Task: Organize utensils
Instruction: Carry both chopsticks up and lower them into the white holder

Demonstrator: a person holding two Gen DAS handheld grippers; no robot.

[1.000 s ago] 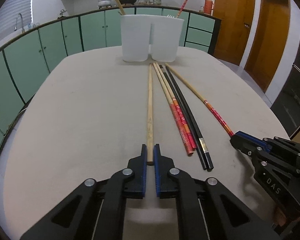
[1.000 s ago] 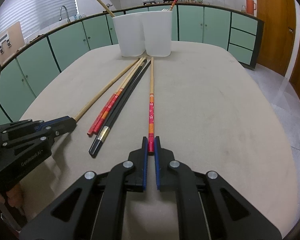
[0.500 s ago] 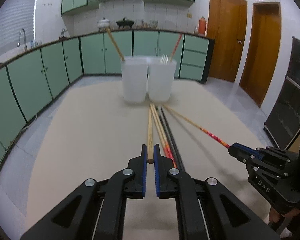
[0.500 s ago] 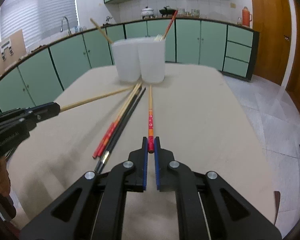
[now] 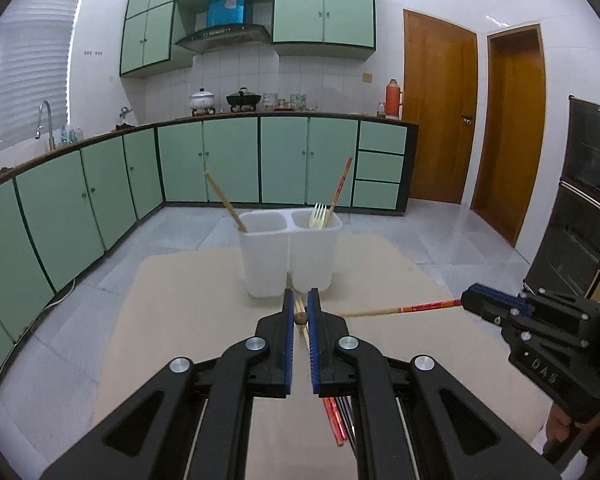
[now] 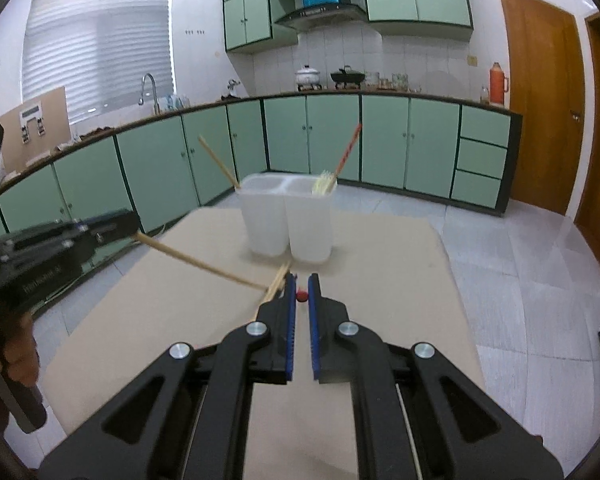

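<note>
My left gripper (image 5: 300,303) is shut on the end of a plain wooden chopstick (image 5: 299,318), held up above the beige table (image 5: 180,320). My right gripper (image 6: 301,286) is shut on the red end of a red-patterned chopstick (image 6: 301,296), also lifted. Each gripper shows in the other view: the right gripper (image 5: 470,301) with its chopstick (image 5: 400,310), the left gripper (image 6: 130,224) with its chopstick (image 6: 196,262). Ahead stands a white two-compartment holder (image 5: 288,256). Its left cup holds a wooden chopstick (image 5: 224,200), its right cup a fork (image 5: 318,216) and a red chopstick (image 5: 342,184).
Red and black chopsticks (image 5: 336,420) lie on the table, partly hidden under my left gripper's fingers. Green kitchen cabinets (image 5: 228,160) run behind the table, wooden doors (image 5: 440,112) stand at the right. A hand (image 6: 16,360) grips the left tool's handle.
Both grippers have risen off the table, each lifting its chopstick with it. The holder now sits lower in both views and the room behind shows more.
</note>
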